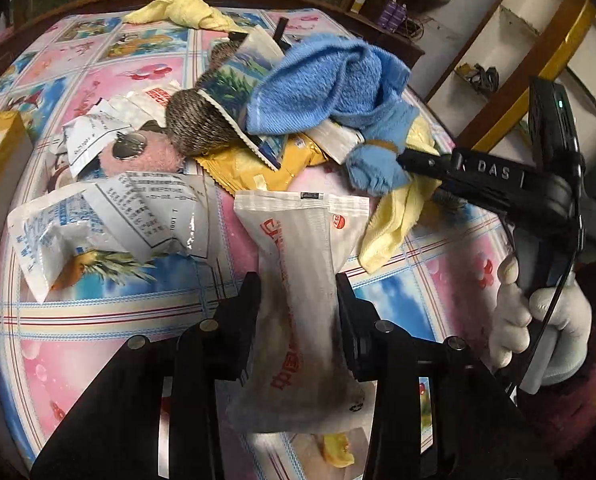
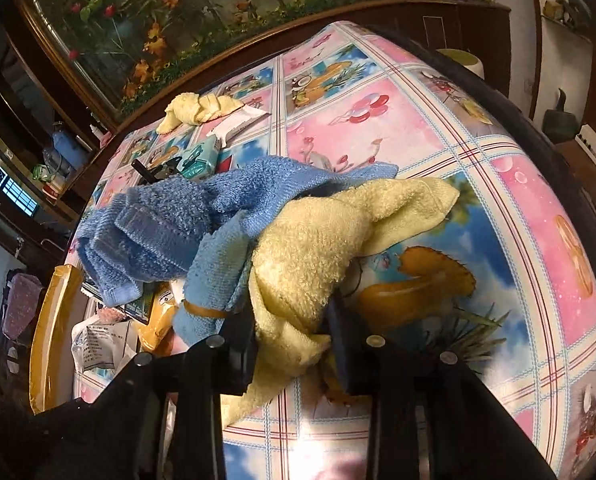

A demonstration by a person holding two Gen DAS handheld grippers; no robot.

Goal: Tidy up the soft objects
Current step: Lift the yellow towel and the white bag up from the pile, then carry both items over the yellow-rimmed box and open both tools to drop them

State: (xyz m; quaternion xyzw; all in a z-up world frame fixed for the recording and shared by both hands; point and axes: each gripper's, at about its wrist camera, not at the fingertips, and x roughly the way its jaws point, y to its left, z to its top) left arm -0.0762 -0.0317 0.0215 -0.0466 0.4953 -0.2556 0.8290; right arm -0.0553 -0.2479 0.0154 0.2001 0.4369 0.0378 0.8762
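My left gripper (image 1: 298,292) is shut on a white plastic packet with red print (image 1: 298,280), held above the table. My right gripper (image 2: 292,320) is shut on a pale yellow towel (image 2: 318,248), which drapes over its fingers; it also shows in the left wrist view (image 1: 398,220). A blue towel (image 2: 170,220) with a rubber band around one end lies against the yellow one; it also shows in the left wrist view (image 1: 330,84). The right gripper body (image 1: 494,176) reaches in from the right in the left wrist view.
A pile sits mid-table: a grey-brown plush (image 1: 198,120), a pink plush (image 1: 146,152), a yellow packet (image 1: 250,168), white crumpled packets (image 1: 98,216). A second yellow towel (image 1: 186,12) lies at the far edge. A yellow-rimmed box (image 2: 54,320) stands at the left.
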